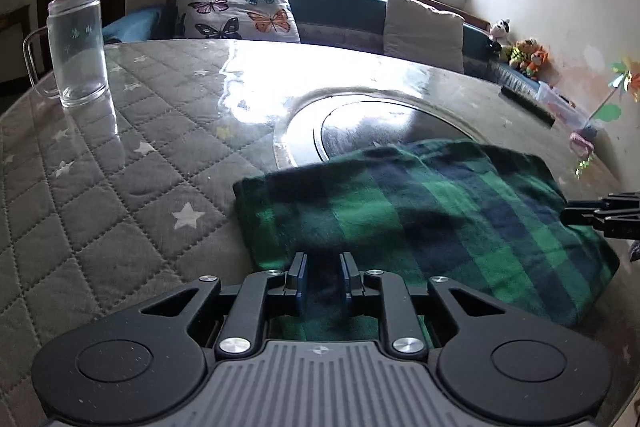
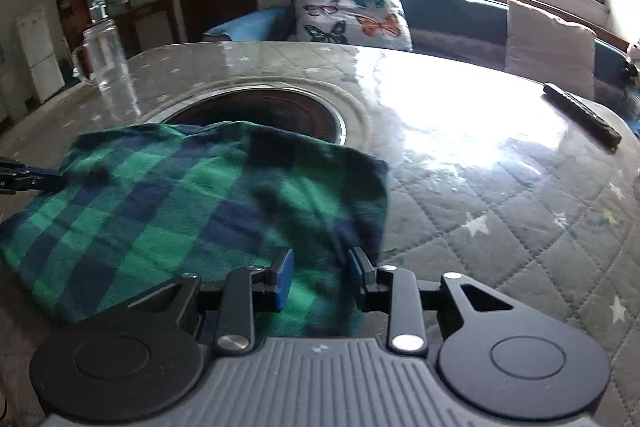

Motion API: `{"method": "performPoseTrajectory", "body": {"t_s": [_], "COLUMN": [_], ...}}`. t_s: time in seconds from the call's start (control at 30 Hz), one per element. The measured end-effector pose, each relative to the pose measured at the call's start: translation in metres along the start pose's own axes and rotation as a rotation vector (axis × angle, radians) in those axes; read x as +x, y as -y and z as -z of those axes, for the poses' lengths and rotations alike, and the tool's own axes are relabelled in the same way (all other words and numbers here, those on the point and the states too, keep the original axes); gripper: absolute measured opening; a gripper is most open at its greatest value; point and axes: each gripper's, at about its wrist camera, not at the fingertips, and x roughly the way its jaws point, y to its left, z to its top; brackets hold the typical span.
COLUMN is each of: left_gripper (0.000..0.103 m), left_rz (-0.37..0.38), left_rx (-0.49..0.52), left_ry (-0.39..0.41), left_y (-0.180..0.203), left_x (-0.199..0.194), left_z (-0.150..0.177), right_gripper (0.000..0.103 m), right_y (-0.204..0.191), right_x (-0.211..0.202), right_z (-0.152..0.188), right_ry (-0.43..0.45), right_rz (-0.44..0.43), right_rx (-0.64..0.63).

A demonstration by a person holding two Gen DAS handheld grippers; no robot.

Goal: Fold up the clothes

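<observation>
Between both tongs, left (image 1: 323, 277) narrow, right (image 2: 320, 277) wider, lies plaid cloth (image 1: 420, 223), ungripped; a shallow pinch could slip.

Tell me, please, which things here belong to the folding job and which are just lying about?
Job: green and navy plaid cloth; left tool; right tool.

Lying about: glass mug; remote control; butterfly cushion; plain cushion; plush toys; round inset in the table.
</observation>
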Motion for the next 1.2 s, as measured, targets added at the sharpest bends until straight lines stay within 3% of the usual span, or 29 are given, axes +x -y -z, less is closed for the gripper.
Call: {"method": "performPoseTrajectory", "body": {"t_s": [0.23, 0.63, 0.83, 1.0, 1.2], "left_gripper": [0.02, 0.02, 0.02, 0.02, 0.02], "left_rz": [-0.03, -0.072, -0.057, -0.085, -0.047], "left_rx": [0.002, -0.022, -0.005, 0.012, 0.005], "left_ry": [0.034, 0.01, 0.044, 0.009, 0.04], "left_y": [-0.006, -0.023, -0.018, -0.019, -0.011], "left_x": [0.008, 0.036, 0.027, 0.04, 0.03], "left_z": [-0.024, -0.038, -0.041, -0.039, -0.046], "right_gripper": [0.029, 0.029, 0.029, 0.029, 0.029], "right_y": [0.001, 0.003, -0.012, -0.02, -0.028], "right_x": [0.017, 0.059, 0.059, 0.072, 0.072], "right_z": [-0.03, -0.054, -0.061, -0.063, -0.072], "right_ry": [0.015, -0.013, 0.011, -0.004, 0.02], "right_rz": [-0.006, -0.001, -0.028, -0.022, -0.03], "right_rx": [-0.016, 0.003, -0.027, -0.031, -0.034]}}
